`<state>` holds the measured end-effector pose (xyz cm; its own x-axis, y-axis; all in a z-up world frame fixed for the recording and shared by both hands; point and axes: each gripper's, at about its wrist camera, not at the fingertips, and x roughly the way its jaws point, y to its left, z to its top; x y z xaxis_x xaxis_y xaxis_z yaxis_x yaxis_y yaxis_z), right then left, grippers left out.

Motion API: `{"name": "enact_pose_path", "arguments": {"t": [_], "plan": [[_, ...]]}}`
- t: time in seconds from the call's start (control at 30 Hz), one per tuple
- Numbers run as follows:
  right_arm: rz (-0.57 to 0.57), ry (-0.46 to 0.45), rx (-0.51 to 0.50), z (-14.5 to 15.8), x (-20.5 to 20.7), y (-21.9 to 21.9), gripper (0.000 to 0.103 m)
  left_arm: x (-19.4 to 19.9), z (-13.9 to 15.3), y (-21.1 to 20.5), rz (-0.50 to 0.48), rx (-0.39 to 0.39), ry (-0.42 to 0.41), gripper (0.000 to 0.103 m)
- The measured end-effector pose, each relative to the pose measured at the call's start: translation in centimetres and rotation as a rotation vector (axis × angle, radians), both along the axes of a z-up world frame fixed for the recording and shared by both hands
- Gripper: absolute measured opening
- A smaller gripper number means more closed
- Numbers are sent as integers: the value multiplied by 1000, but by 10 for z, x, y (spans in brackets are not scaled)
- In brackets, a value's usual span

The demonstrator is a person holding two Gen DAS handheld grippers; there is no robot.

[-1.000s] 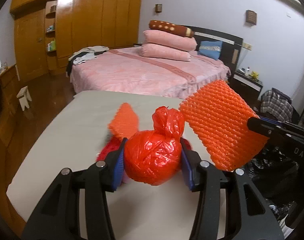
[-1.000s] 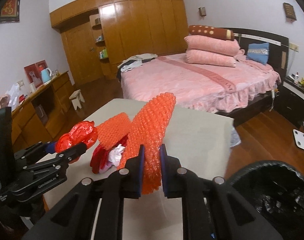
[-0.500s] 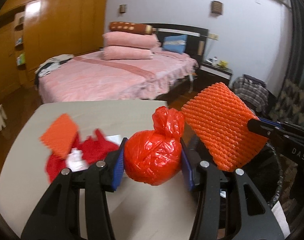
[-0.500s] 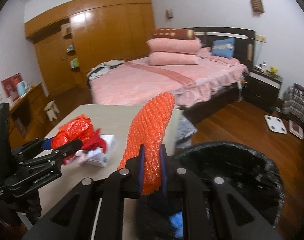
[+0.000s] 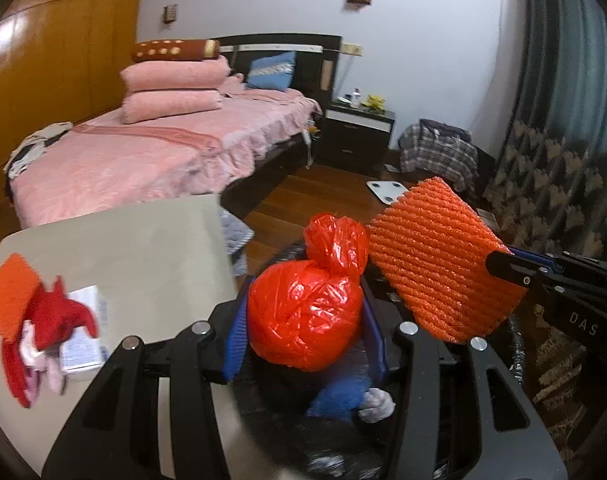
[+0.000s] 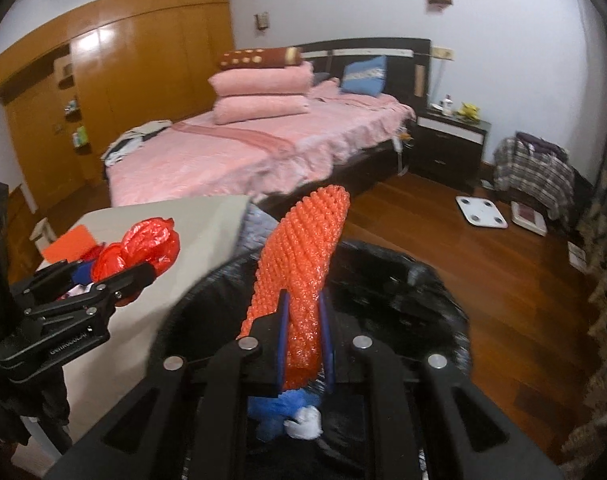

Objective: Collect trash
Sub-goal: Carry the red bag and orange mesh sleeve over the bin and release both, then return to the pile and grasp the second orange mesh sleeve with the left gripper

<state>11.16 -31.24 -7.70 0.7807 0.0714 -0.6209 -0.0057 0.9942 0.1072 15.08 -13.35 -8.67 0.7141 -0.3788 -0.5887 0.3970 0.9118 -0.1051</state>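
My left gripper (image 5: 303,320) is shut on a knotted red plastic bag (image 5: 307,312) and holds it over the near edge of a black-lined trash bin (image 6: 403,280). My right gripper (image 6: 303,332) is shut on an orange foam net sleeve (image 6: 303,264), upright above the bin's opening; the sleeve also shows in the left wrist view (image 5: 439,264). Blue and white trash (image 6: 291,412) lies inside the bin. More trash stays on the beige table (image 5: 143,256): a red and white pile (image 5: 47,324), an orange foam piece (image 5: 7,292) and a small white packet (image 5: 83,328).
The bin stands on the wooden floor (image 6: 503,264) right of the table. A pink bed (image 6: 243,152) is behind, with a black nightstand (image 6: 447,144), a white scale (image 6: 479,210) and a plaid cloth (image 6: 535,168) to the right. Wooden wardrobes (image 6: 123,80) line the far left wall.
Both grippers have swung right from above the table to over the bin, each still holding its item. The pile on the table has slid to the left of view.
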Motion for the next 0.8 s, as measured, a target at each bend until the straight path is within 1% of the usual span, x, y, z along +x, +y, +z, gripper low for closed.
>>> {"name": "enact_pose_path", "arguments": {"t": [0.13, 0.17, 0.23, 0.27, 0.3, 0.37, 0.43, 0.47, 0.5, 0.53, 0.57, 0.6, 0.63, 0.7, 0.8], "plan": [[-41, 17, 2, -9, -7, -20, 14, 6, -11, -22, -44, -8, 29, 48], [-50, 23, 4, -11, -8, -24, 14, 6, -13, -25, -56, -12, 33, 51], [-68, 35, 5, -14, -9, -30, 17, 7, -16, -34, -82, -17, 40, 56], [-75, 38, 5, -16, -8, -32, 18, 6, -17, -36, -90, -20, 42, 64], [-81, 40, 4, -16, -8, -34, 18, 6, -18, -36, -95, -24, 44, 69], [-92, 41, 6, -18, -9, -38, 26, 6, -20, -34, -100, -35, 51, 74], [-98, 34, 6, -17, -11, -39, 37, 6, -19, -30, -93, -38, 52, 77], [-99, 31, 6, -16, -11, -40, 40, 7, -18, -26, -86, -38, 49, 80], [-102, 25, 7, -15, -11, -40, 51, 6, -16, -24, -79, -40, 44, 84], [-106, 17, 7, -13, -11, -40, 64, 5, -13, -19, -67, -40, 35, 86], [-111, 0, 11, -10, -12, -38, 71, 4, -10, -14, -51, -38, 22, 87], [-111, -10, 13, -8, -14, -37, 81, 3, -6, -7, -37, -36, 11, 88], [-109, -22, 16, -6, -14, -36, 87, 3, -3, -2, -27, -34, 4, 89], [-101, -47, 22, 0, -14, -29, 94, 2, 5, 14, 10, -25, -19, 91], [-64, -78, 30, 9, -9, -14, 97, -1, 15, 41, 73, -19, -51, 92]]}}
